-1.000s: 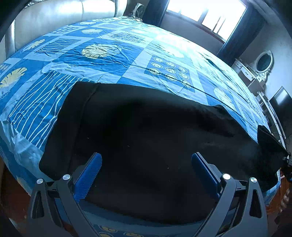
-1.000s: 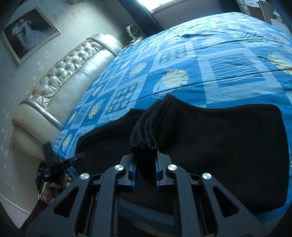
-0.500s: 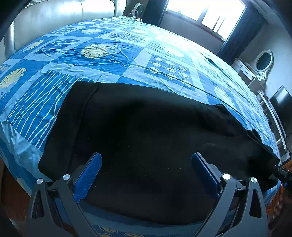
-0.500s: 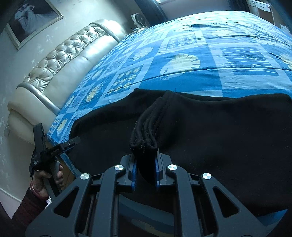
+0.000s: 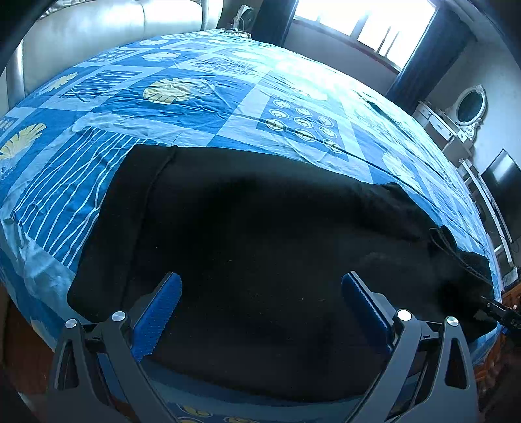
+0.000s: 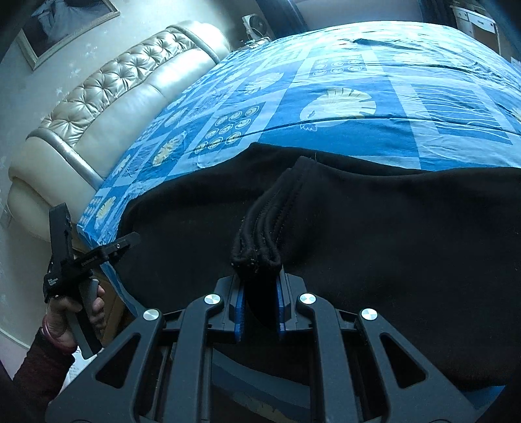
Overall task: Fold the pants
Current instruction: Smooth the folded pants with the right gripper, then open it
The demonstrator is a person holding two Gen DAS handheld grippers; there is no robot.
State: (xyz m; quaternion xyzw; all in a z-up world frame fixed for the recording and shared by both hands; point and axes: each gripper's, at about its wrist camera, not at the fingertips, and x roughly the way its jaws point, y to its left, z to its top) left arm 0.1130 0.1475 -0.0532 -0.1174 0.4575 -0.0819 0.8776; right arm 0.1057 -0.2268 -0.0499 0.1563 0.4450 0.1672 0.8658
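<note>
Black pants point(image 5: 260, 247) lie spread flat across the near part of a bed with a blue patterned cover point(image 5: 228, 107). My left gripper point(image 5: 260, 302) is open, its blue pads point(image 5: 156, 312) wide apart just above the pants' near edge, holding nothing. My right gripper point(image 6: 260, 309) is shut on a bunched, layered edge of the pants point(image 6: 260, 247), low over the bed at the cloth's right end. The right gripper also shows at the far right of the left wrist view point(image 5: 498, 312), and the left gripper at the left of the right wrist view point(image 6: 75, 253).
A tufted cream headboard point(image 6: 107, 107) runs along the bed's left side. A window point(image 5: 374, 29), a dresser with oval mirror point(image 5: 469, 107) and a dark screen point(image 5: 501, 185) stand beyond the bed. The bed's near edge point(image 5: 260, 406) drops off below the grippers.
My right gripper has lowered the held pants edge down onto the bed, so the raised corner now lies flat. My left gripper has stayed open in place.
</note>
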